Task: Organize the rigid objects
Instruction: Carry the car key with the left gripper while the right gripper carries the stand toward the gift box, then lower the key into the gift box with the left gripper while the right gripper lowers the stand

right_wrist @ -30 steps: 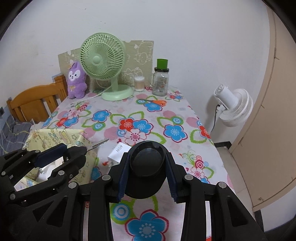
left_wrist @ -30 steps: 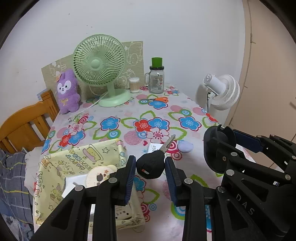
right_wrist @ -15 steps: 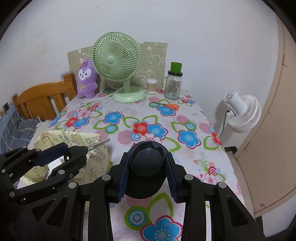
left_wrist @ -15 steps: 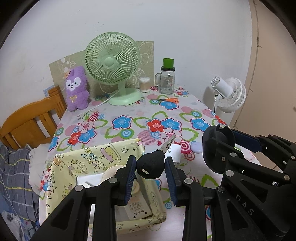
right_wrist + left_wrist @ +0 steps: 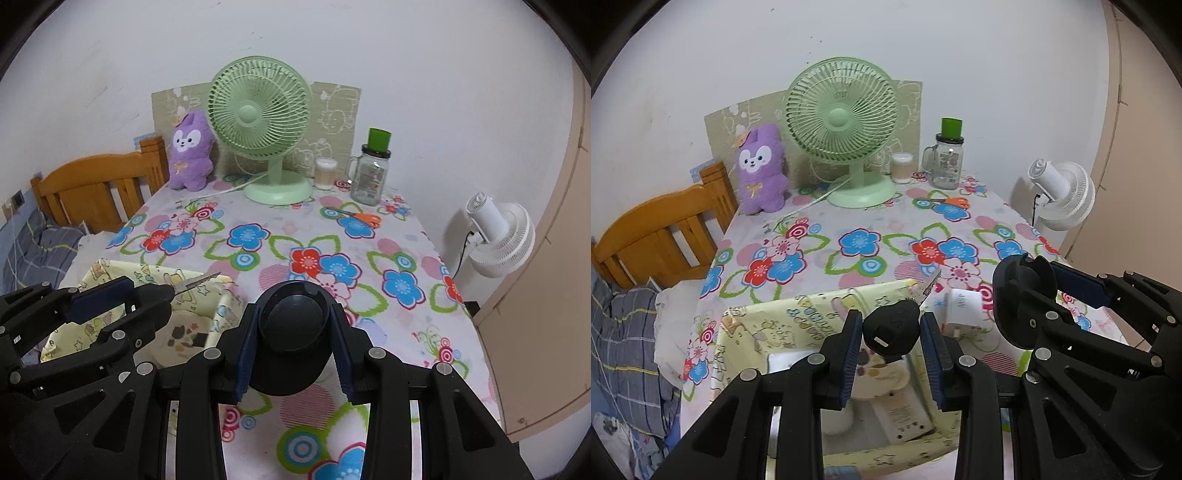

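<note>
The key (image 5: pixel 892 325) has a thick black plastic head with a small white mark on it and a short silver blade with teeth that points forward and up. It is held in the air above the yellow fabric bin (image 5: pixel 798 314), which has cartoon prints and stands on the near left part of the surface (image 5: pixel 849 266) covered with a flowered cloth. Inside the bin lie a round cream-coloured item (image 5: pixel 882 376) and a white flat device with small print (image 5: pixel 905 417). The second task thing is a dark round cap-like object (image 5: pixel 293 332), smooth and hollow, with a raised rim at its front.

The left hand-held gripper (image 5: pixel 891 347) is closed on the black head of the key; its blue pads (image 5: pixel 849 350) press on both sides of the head, and the blade sticks out past the fingertips over the far rim of the bin. In the right wrist view the same blade (image 5: pixel 197 281) shows over the bin's edge.

The right hand-held gripper (image 5: pixel 293 354) is closed on the dark round object, its blue pads tight against the two sides. It is above the cloth, just to the right of the bin. A white small box (image 5: pixel 964 310) lies on the surface between the bin and this gripper.
</note>
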A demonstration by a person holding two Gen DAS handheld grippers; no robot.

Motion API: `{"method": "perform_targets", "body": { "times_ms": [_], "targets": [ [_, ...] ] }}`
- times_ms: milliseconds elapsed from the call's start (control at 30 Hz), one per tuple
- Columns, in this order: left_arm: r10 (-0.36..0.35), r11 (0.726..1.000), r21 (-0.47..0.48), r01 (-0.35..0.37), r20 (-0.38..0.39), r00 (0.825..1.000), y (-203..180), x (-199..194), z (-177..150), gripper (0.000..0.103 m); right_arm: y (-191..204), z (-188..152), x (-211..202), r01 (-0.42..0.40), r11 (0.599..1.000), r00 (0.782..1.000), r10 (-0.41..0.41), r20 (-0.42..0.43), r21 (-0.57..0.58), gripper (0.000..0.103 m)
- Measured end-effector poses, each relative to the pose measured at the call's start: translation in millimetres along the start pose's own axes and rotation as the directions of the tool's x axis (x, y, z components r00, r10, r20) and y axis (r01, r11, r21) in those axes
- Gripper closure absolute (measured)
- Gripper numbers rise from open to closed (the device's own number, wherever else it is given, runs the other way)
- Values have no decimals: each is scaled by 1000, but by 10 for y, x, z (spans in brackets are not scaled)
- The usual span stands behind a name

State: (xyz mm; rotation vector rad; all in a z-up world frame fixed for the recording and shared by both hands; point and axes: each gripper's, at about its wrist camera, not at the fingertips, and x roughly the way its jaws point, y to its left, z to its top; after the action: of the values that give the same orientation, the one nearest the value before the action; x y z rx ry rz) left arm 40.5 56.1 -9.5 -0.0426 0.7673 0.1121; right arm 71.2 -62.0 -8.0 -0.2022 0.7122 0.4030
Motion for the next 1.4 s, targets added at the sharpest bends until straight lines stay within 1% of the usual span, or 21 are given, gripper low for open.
{"method": "perform_targets", "body": {
  "times_ms": [367, 667, 967, 1167, 1300, 1367, 1400],
  "targets": [
    [24, 999, -27, -25, -10, 1000, 327, 49, -36, 71, 308, 105, 134, -35, 999, 999, 35, -4, -38, 63],
    [33, 998, -51, -35, -43, 999, 522, 172, -151, 71, 497, 130, 268, -51, 997, 998, 49, -25, -62, 63],
    [20, 997, -69, -26, -87, 996, 611, 312, -293, 71, 664, 167, 397, -91, 993, 995, 88, -42, -80, 63],
    [43, 996, -69, -50, -97, 994, 653, 376, -347, 71, 790, 141, 526, -130, 987, 990, 123, -72, -96, 63],
    [50, 996, -64, -58, -114, 992, 684, 435, -382, 70, 864, 132, 621, -152, 983, 985, 142, -96, -105, 63],
    [51, 996, -67, -60, -130, 990, 701, 482, -403, 65, 907, 132, 675, -164, 981, 982, 153, -108, -107, 63],
    [45, 996, -68, -55, -140, 989, 704, 501, -408, 61, 919, 131, 690, -169, 980, 981, 156, -112, -109, 63]
  ]
}}
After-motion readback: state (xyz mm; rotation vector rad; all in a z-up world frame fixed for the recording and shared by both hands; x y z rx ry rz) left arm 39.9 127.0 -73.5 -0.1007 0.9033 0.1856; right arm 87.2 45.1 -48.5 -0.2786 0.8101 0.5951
